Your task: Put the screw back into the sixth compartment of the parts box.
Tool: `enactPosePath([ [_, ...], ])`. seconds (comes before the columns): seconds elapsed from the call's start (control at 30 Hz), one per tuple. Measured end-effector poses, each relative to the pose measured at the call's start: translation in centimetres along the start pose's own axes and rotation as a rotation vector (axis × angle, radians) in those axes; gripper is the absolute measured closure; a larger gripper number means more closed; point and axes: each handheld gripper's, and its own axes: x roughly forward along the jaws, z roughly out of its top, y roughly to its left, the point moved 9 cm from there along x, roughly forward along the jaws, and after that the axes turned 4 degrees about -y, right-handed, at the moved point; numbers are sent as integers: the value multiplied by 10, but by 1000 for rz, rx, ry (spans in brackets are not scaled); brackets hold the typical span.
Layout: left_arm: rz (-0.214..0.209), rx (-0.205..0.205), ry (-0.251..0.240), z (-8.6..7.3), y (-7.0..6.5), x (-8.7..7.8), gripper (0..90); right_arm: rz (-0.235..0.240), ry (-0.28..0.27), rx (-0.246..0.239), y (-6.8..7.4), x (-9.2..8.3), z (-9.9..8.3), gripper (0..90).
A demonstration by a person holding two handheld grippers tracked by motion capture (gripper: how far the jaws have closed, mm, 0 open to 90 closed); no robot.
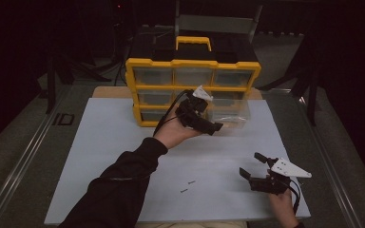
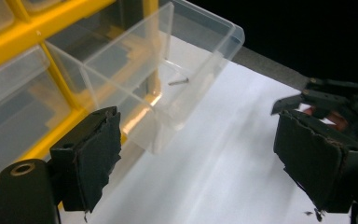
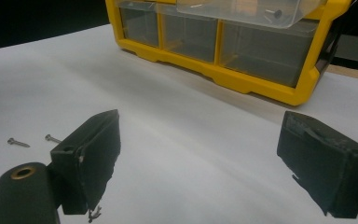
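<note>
The left gripper is hanging wide open at the clear plastic drawer (one small metal screw inside); the right gripper, at five o'clock, is also gaping empty.

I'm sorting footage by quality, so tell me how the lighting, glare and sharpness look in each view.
High view: dim, the room black around the white table, slightly soft. Left gripper view: brighter, an orange glint on the clear drawer, the near gripper pads blurred. Right gripper view: evenly lit, the two screws fairly sharp, the yellow organizer softer.
</note>
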Motion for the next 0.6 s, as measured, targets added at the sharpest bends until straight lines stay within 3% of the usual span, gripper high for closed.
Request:
enactPosePath([
  [0.33,-9,16,-31,-25,-11,-22,153,3,1,-4,1,0,0,133],
  [0.6,-55,41,-15,-56,-26,-25,153,4,3,-5,1,0,0,133],
])
